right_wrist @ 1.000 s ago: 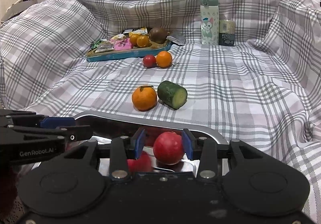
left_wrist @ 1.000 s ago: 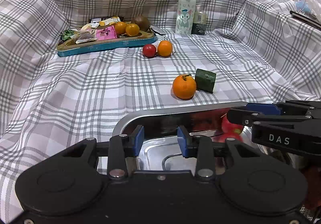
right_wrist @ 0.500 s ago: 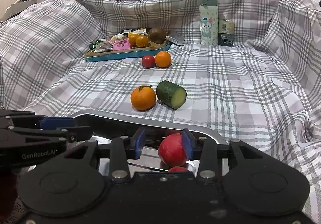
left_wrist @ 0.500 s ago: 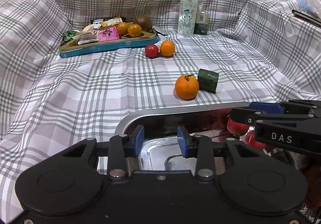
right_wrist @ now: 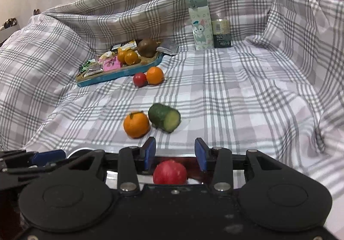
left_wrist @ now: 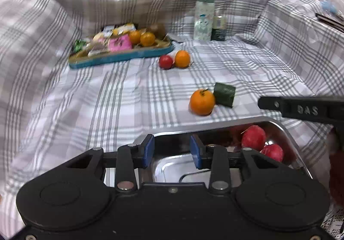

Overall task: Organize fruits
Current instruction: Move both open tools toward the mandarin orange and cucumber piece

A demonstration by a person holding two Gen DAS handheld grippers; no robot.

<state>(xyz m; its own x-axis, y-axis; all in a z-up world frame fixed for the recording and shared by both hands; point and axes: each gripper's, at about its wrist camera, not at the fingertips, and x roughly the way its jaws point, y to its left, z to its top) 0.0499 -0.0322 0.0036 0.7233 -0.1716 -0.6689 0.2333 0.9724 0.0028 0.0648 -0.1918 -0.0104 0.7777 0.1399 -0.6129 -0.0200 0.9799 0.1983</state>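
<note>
We are looking at a red fruit (right_wrist: 169, 172) lying in the steel tray (left_wrist: 215, 127), just below the right gripper (right_wrist: 174, 151), whose jaws are standing apart with nothing between them. From the left wrist view a second red shape (left_wrist: 272, 152) is showing beside the fruit, though we cannot tell whether it is another fruit or a reflection in the metal. The left gripper (left_wrist: 172, 150) is hovering over the tray's near left part, its jaws also apart and empty.

Beyond the tray rim, an orange (right_wrist: 136, 125) and a cucumber piece (right_wrist: 165, 117) are sitting touching or nearly so on the plaid cloth (right_wrist: 236, 93). Farther back, a tomato (right_wrist: 139, 79) and a second orange (right_wrist: 154, 75) are resting side by side just in front of the blue tray (right_wrist: 120, 73), which is carrying snack packets, two small oranges and a brown fruit. A bottle (right_wrist: 199, 22) and a can (right_wrist: 221, 33) are standing at the back.

We are judging the near orange the likely next pick. The risks: jaws closing there could nudge the cucumber piece, which could roll on its curved side; the soft, wrinkled cloth could let a round fruit run away from a glancing touch; and the fruit in the smooth tray could roll if the tray is bumped, since both grippers are working close together over it.
</note>
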